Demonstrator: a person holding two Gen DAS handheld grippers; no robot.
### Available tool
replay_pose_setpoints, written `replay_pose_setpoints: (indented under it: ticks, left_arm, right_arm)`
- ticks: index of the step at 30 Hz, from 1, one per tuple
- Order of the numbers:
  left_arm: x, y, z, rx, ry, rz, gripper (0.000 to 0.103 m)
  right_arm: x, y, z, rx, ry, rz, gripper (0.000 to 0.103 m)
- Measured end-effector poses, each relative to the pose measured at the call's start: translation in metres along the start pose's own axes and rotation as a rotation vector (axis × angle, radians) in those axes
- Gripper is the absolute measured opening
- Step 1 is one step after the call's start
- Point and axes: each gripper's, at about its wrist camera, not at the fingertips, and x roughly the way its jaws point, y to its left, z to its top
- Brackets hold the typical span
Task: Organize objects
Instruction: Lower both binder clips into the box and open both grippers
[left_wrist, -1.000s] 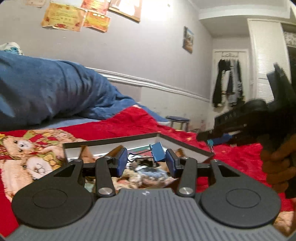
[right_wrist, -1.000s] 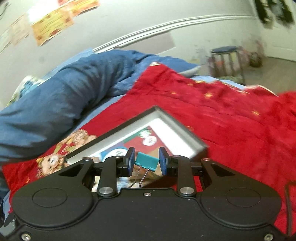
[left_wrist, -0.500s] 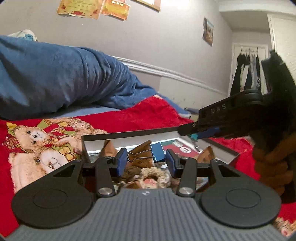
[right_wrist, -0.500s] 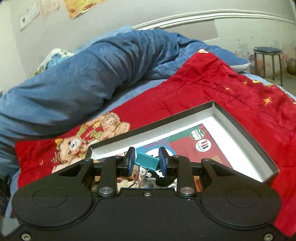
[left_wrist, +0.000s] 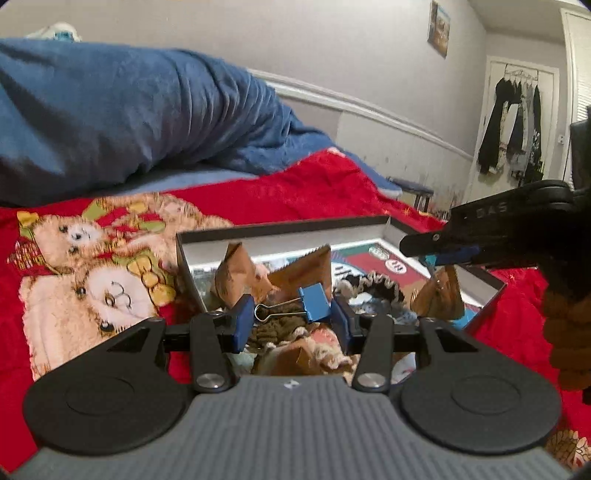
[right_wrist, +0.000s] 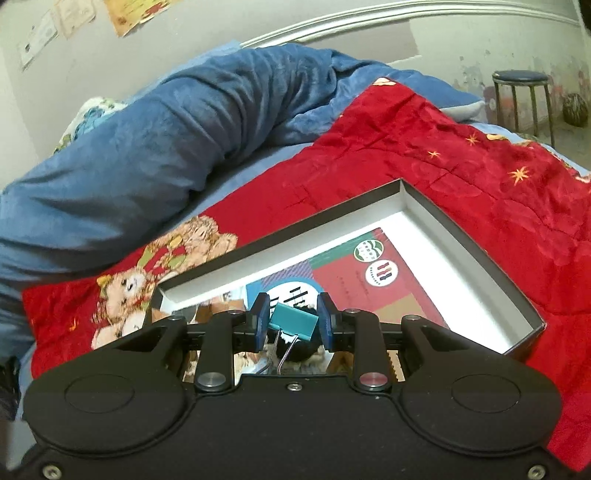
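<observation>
A shallow grey box (right_wrist: 458, 236) lies open on the red bear-print blanket (right_wrist: 461, 155), holding a printed card (right_wrist: 373, 284), brown paper wrappers (left_wrist: 306, 269) and dark frilly scrunchies (left_wrist: 376, 284). Above its near end, the left gripper (left_wrist: 291, 319) clamps a blue binder clip (left_wrist: 314, 302) lying sideways. The right gripper (right_wrist: 291, 319) pinches a teal binder clip (right_wrist: 293, 325) over the box, wire handles hanging.

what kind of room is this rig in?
Most likely a bedroom in a home. The shallow grey cardboard box sits on a red teddy-bear print bedspread beside a rumpled blue plush blanket, and dark clothes hanging on a door show in the background.
</observation>
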Motion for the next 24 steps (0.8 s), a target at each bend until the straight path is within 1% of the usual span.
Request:
replay_pose_setpoints:
  ticks: [5, 11, 18, 24]
  left_arm:
    - [0.001, 0.0, -0.001, 0.0, 0.012, 0.001, 0.051]
    - [0.003, -0.001, -0.001, 0.0, 0.024, 0.003, 0.052]
    - [0.005, 0.0, -0.001, -0.005, 0.038, -0.007, 0.054]
    - [0.007, 0.002, -0.001, -0.026, 0.061, -0.015, 0.054]
  right_arm:
    - [0.0, 0.008, -0.005, -0.044, 0.017, -0.002, 0.027]
    - [0.006, 0.01, -0.01, -0.055, 0.047, -0.021, 0.027]
    - [0.008, 0.017, -0.016, -0.066, 0.036, -0.056, 0.027]
    - [0.01, 0.02, -0.018, -0.072, 0.042, -0.061, 0.027]
